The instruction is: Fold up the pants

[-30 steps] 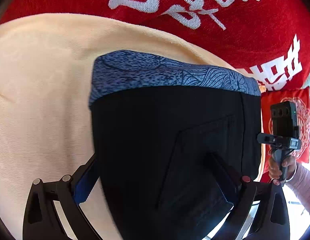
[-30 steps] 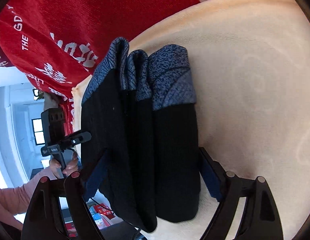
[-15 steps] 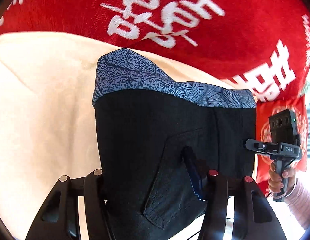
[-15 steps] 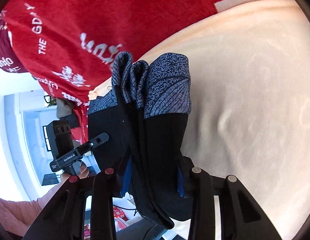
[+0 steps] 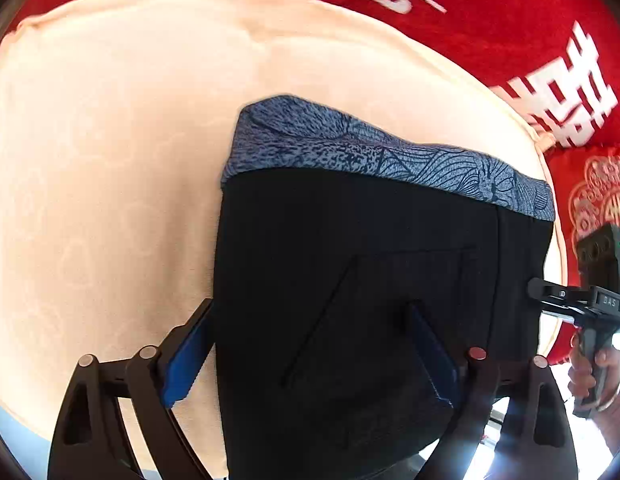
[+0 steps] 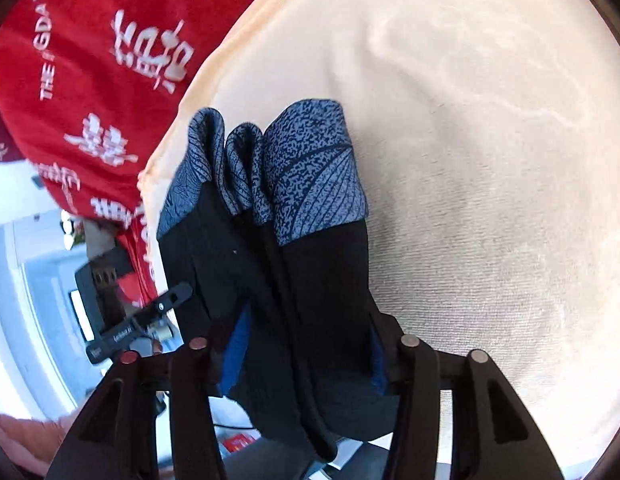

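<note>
The black pants with a blue patterned waistband are folded into a thick stack over the cream blanket. My left gripper straddles the stack's near end, jaws fairly wide, cloth between the blue pads. My right gripper clamps the folded layers at their side edge; the waistband bunches into three folds. The right gripper also shows at the right edge of the left wrist view, and the left gripper shows in the right wrist view.
A red blanket with white characters lies beyond the cream blanket, also in the right wrist view. The cream blanket's edge runs just past the pants. A bright room and floor lie off the bed's side.
Both grippers closed in on the pants half a second ago; now the left jaws stand wider and the right slightly wider. The stack has come down nearer the cream blanket.
</note>
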`<action>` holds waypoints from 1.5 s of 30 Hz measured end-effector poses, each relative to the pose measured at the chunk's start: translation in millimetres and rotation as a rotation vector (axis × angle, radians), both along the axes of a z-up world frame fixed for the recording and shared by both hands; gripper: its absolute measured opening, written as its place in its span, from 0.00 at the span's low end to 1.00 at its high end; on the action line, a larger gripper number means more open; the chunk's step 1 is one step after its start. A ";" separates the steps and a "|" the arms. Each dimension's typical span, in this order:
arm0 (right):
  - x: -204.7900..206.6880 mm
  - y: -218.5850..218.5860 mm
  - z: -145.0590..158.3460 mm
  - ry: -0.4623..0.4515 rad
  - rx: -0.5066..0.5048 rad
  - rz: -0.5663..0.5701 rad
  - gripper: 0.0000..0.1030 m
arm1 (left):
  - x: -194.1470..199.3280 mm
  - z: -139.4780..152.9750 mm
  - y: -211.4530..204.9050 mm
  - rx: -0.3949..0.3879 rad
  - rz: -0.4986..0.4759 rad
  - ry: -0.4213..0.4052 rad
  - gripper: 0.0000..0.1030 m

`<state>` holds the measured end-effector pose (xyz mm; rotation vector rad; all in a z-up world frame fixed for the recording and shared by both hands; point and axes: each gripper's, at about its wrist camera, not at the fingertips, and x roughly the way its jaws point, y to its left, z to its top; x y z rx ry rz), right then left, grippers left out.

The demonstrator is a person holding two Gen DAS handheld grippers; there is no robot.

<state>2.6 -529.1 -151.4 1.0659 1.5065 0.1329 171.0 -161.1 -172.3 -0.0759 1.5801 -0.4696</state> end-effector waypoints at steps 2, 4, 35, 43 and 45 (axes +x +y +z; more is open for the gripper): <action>0.6 4.9 8.7 0.018 -0.071 0.021 0.62 | 1.3 4.7 -2.4 0.038 -0.011 -0.015 0.90; 1.9 10.7 21.5 0.034 -0.167 0.052 0.67 | -0.5 17.3 -5.7 0.109 -0.050 -0.075 0.90; -36.3 145.5 194.2 0.061 -0.721 0.210 1.00 | -96.2 159.2 -5.7 0.371 -0.147 -0.248 0.99; -36.3 153.9 208.0 0.061 -0.755 0.225 1.00 | -103.0 170.8 -4.7 0.372 -0.167 -0.256 0.99; -36.7 156.0 211.3 0.058 -0.763 0.224 1.00 | -105.5 174.2 -5.6 0.370 -0.178 -0.265 0.99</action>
